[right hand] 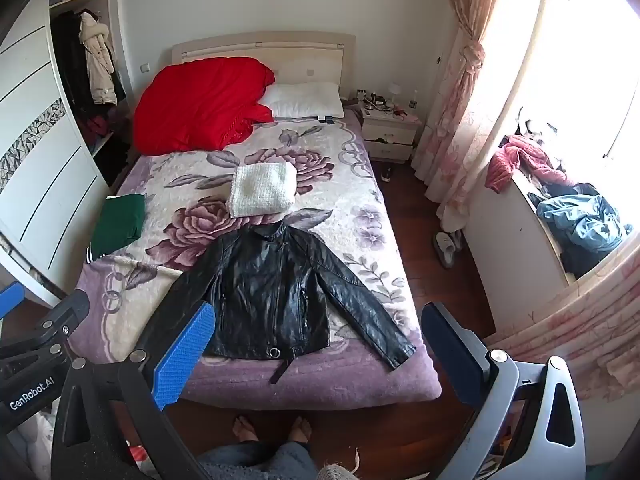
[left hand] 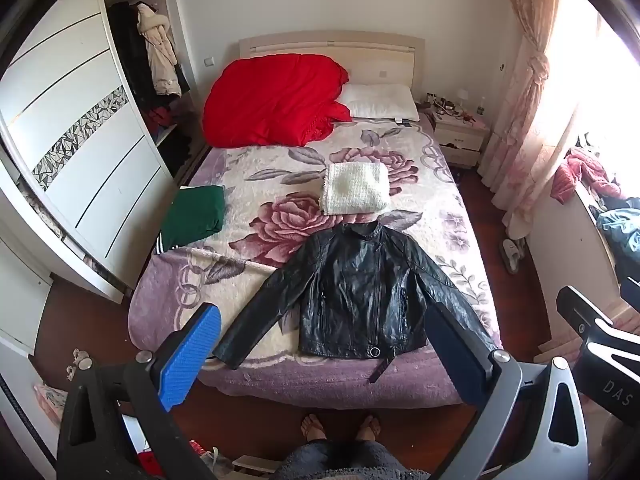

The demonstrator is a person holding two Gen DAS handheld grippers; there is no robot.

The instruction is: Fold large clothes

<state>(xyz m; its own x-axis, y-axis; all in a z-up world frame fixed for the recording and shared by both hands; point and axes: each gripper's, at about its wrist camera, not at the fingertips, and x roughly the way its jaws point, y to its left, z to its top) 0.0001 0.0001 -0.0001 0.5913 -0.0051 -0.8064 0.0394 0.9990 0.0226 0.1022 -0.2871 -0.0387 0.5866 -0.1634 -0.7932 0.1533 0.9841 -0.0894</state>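
A black leather jacket (left hand: 360, 292) lies spread flat, front up, sleeves out, at the near end of the bed (left hand: 280, 384); it also shows in the right wrist view (right hand: 272, 292). My left gripper (left hand: 324, 356) is open and empty, held above the bed's foot, apart from the jacket. My right gripper (right hand: 316, 356) is open and empty at about the same height, to the right of the left one. A folded white knit garment (left hand: 356, 188) (right hand: 264, 190) lies beyond the jacket's collar. A folded green garment (left hand: 196, 216) (right hand: 120, 222) lies at the bed's left edge.
A red quilt (left hand: 272, 100) and white pillow (left hand: 380, 100) lie at the head. A white wardrobe (left hand: 80, 168) stands left, a nightstand (right hand: 390, 128) and curtains (right hand: 460, 100) right. Clothes pile on a ledge (right hand: 576, 216). The person's feet (left hand: 340, 428) stand at the bed's foot.
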